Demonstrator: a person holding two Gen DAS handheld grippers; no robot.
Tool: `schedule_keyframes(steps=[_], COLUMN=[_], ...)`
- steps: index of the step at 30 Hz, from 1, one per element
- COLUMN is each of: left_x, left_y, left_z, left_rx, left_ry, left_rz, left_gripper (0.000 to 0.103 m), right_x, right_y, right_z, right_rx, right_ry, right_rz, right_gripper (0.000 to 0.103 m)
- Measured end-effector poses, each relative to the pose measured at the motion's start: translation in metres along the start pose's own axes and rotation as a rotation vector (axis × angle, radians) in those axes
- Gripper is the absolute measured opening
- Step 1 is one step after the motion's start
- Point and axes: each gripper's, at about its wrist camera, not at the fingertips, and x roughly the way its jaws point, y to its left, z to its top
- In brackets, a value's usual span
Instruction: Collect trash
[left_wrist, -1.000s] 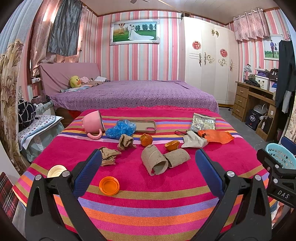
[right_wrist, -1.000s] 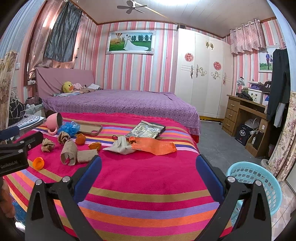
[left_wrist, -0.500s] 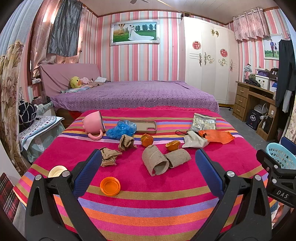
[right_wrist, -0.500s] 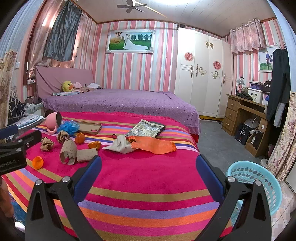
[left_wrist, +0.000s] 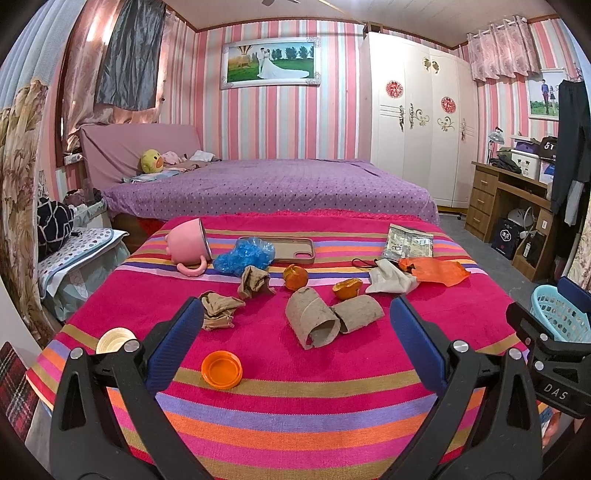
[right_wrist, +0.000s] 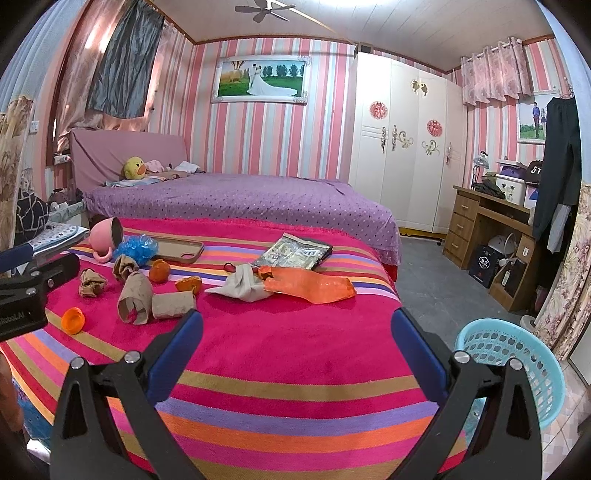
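Trash lies on a striped pink cloth (left_wrist: 295, 398): two cardboard tubes (left_wrist: 325, 321), an orange lid (left_wrist: 221, 369), crumpled brown paper (left_wrist: 218, 314), orange peels (left_wrist: 295, 277), a blue plastic wad (left_wrist: 243, 254), a white wrapper (left_wrist: 388, 280) and an orange bag (left_wrist: 436, 271). My left gripper (left_wrist: 295, 314) is open and empty, above the near edge before the tubes. My right gripper (right_wrist: 295, 325) is open and empty over bare cloth, right of the tubes (right_wrist: 155, 299) and short of the orange bag (right_wrist: 310, 286). A blue basket (right_wrist: 517, 365) stands on the floor at right.
A pink mug (left_wrist: 186, 245), a phone case (left_wrist: 291, 249) and a printed packet (left_wrist: 406, 243) lie at the cloth's far side. A tape roll (left_wrist: 114, 339) sits at the left edge. A purple bed (left_wrist: 273, 188) lies behind, a desk (right_wrist: 491, 236) to the right.
Both views have shifted very slightly; the scene sits a touch lower and nearer. Both grippers stay open and empty, and nothing on the cloth has moved.
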Motion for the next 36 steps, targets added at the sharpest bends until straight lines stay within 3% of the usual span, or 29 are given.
schedule_keyframes(steps=[36], left_x=[0.008], left_y=[0.013], left_z=[-0.001], left_rx=[0.004], left_ry=[0.004], left_rz=[0.003], left_gripper=[0.097], right_x=[0.017], right_y=[-0.008], right_z=[0.0], right_rx=[0.037], right_ry=[0.036], right_rz=[-0.022], right_gripper=[0.099])
